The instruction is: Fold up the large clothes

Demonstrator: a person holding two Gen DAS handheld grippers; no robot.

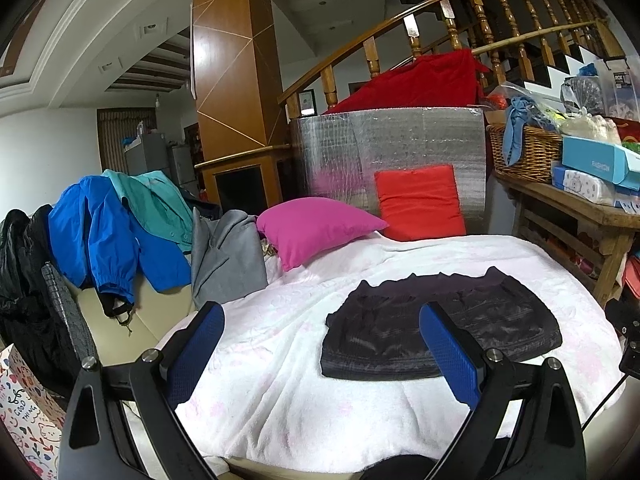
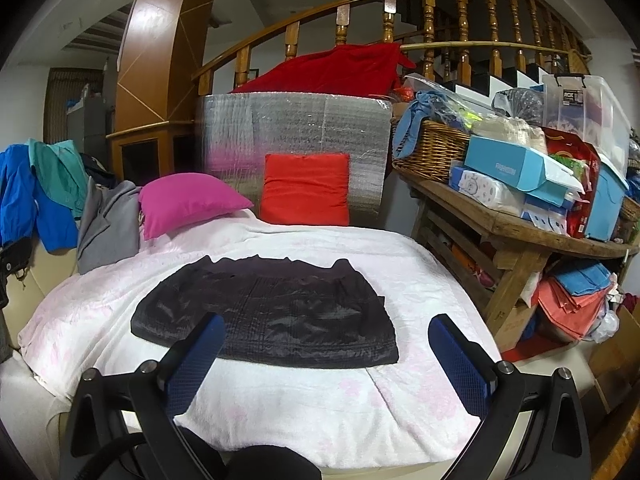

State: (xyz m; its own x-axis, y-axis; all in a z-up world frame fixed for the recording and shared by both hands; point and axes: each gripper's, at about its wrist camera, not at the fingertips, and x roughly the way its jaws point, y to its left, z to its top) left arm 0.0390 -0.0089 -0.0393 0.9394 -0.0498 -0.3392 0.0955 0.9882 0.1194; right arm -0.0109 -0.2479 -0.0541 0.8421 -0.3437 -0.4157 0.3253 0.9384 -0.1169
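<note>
Ahead of both pairs of fingers, on the white blanket (image 2: 328,420), lay the dark garment (image 2: 264,316), spread flat and already reduced to a compact, roughly rectangular packet. That neat outline suggested it had been set there as a folded piece, or for one more fold.

The left gripper (image 1: 320,356) was spread wide and held nothing; in its view the garment sat beyond the tips, its near left corner showing in the gap between the fingers and the rest running off behind and beyond the right finger (image 1: 450,352). The right gripper (image 2: 326,364) was equally wide and empty, with the garment just past its tips, mostly behind and beyond the left finger (image 2: 196,360). Neither gripper touched the cloth. Held back this way, they seemed poised above the near edge of the bed.

The garment's long axis ran crosswise to the fingers, left to right. Its wavy, notched edge pointed away, toward the pink pillow (image 2: 188,200) and red cushion (image 2: 306,188), and its straight edge faced the grippers.
</note>
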